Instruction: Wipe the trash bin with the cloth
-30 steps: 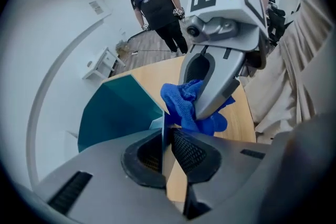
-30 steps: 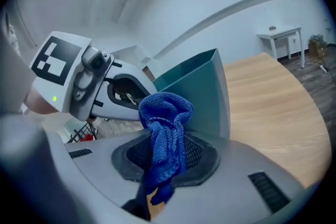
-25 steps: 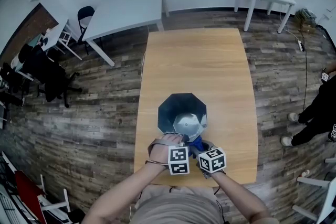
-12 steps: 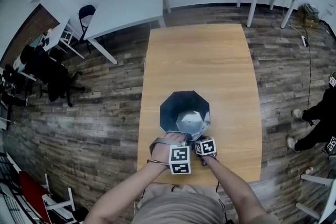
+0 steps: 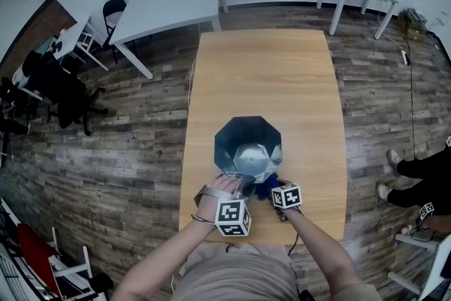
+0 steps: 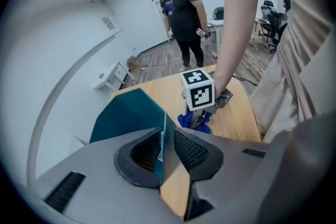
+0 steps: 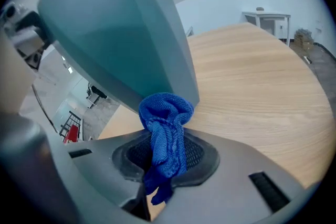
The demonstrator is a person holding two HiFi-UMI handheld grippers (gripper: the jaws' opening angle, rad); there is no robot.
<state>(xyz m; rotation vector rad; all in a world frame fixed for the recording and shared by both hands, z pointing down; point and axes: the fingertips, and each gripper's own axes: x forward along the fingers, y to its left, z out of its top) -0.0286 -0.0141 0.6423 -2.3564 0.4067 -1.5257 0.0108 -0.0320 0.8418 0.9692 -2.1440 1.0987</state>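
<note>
We keep blue cloth [image 7: 164, 113] clamped in right gripper [image 7: 167, 159], bunched against teal trash bin [image 5: 243, 137] near base, on wooden table [image 5: 282, 74]. Our left gripper [image 6: 165, 150] jaws narrow but opening, bin wall between them.

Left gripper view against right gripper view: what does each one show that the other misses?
Only the left gripper view: a standing person, the right gripper seen from outside, and the left gripper, its jaws opening astride the bin wall. Only the right gripper view: the cloth clamped between that gripper's own jaws, its top up against the bin's outside. Both: bin, blue cloth, wooden table.
</note>
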